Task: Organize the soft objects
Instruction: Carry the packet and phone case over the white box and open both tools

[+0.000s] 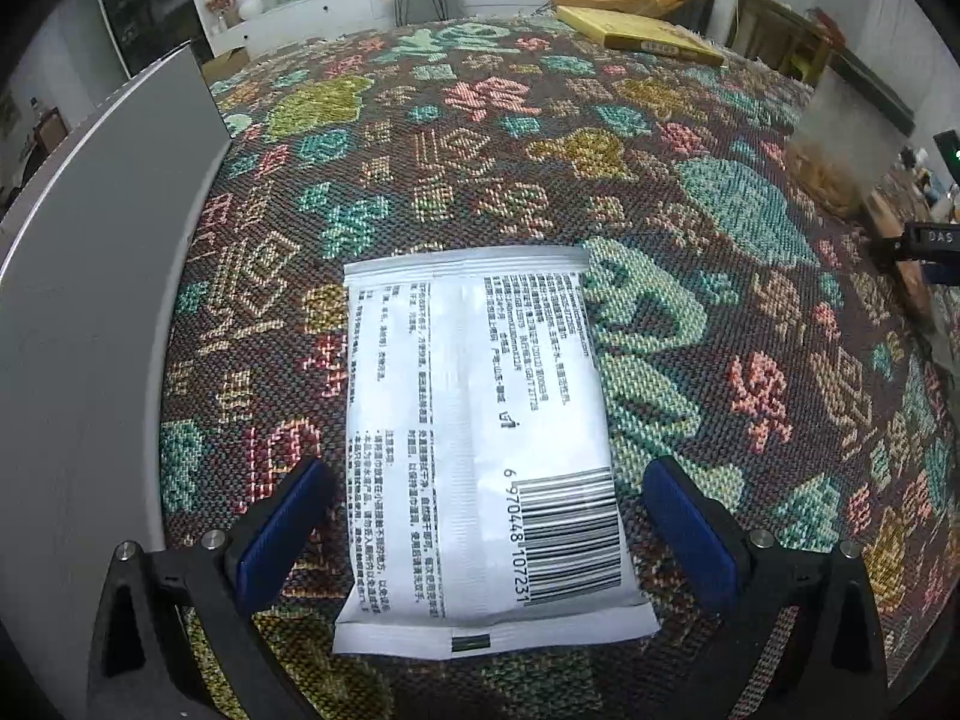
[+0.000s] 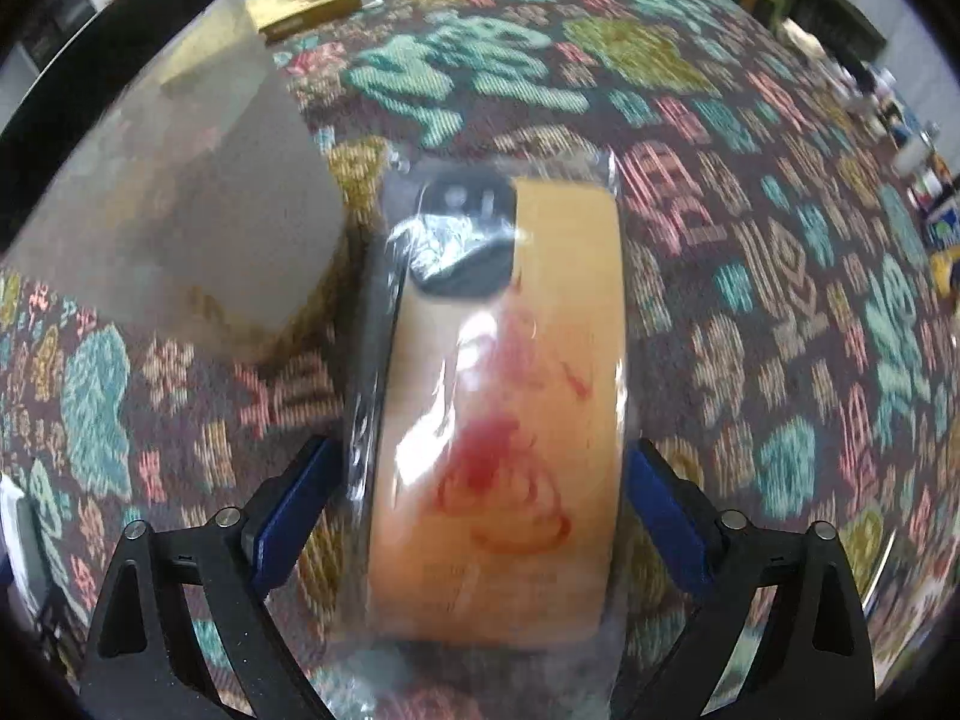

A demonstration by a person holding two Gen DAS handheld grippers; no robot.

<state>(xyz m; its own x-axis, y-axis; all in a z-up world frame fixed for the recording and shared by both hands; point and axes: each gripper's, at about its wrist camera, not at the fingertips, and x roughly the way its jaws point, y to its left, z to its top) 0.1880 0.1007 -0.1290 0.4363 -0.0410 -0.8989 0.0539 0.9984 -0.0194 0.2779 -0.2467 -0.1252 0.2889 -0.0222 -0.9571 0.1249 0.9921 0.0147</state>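
A white sachet with black print and a barcode lies flat on the patterned woven cloth. My left gripper points down over its near half, open, with a blue pad on either side and cloth showing in both gaps. In the right wrist view a tan phone case with a red drawing, sealed in a clear bag, lies on the same cloth. My right gripper straddles it, open, its pads close beside the bag's edges. The case looks blurred, not gripped.
A grey flat-walled box stands along the left of the sachet. A translucent container stands left of the phone case, close to it. A yellow box lies at the cloth's far edge. Small bottles crowd the far right.
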